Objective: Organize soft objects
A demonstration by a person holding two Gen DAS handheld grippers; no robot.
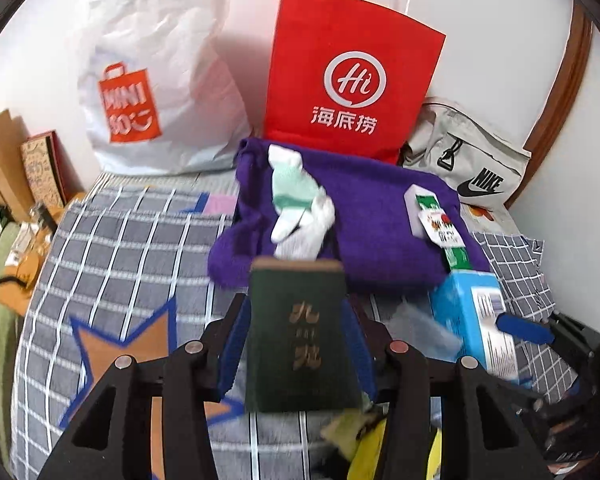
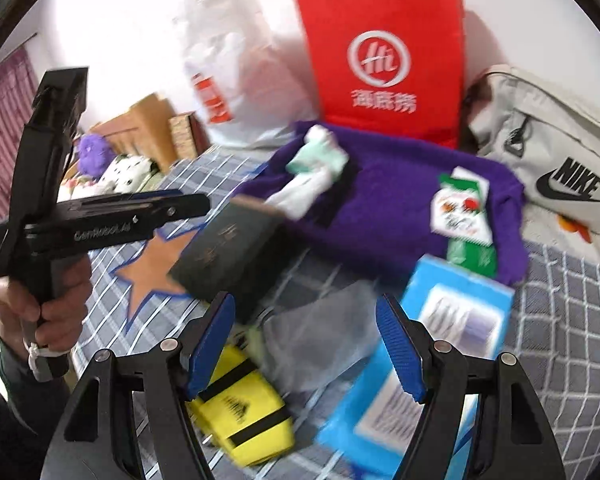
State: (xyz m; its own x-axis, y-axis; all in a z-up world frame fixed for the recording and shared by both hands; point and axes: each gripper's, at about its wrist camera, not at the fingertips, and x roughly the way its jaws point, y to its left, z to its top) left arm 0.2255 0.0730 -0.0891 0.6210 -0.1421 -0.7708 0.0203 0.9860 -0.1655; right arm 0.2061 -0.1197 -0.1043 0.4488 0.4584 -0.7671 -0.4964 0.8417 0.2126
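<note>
**A:** While the left tongs (image 1: 296, 336) are clamped on the dark green booklet (image 1: 300, 332), which way do the soft things lie from them?

**B:** Straight ahead and farther off. The rolled white and mint socks (image 1: 300, 204) rest on the folded purple towel (image 1: 364, 224) just past the booklet's far edge, with their long axis running near to far. The towel's long side stretches left to right across the plaid bedspread (image 1: 120, 248).

**A:** And the right tongs (image 2: 306, 344)?

**B:** Apart, with nothing between the pads. Below them lie a clear plastic wrapper (image 2: 320, 344), a yellow pouch (image 2: 244, 412) and a blue box (image 2: 420, 360). The socks (image 2: 316, 168) sit far and a bit left of them.

**A:** Which hand is nearer?

**B:** I judge the left, but it's occupied. Both tongs tilt steeply down toward the bed; the left hand (image 2: 44, 304) grips its handle upright at the left edge of the right wrist view.
</note>
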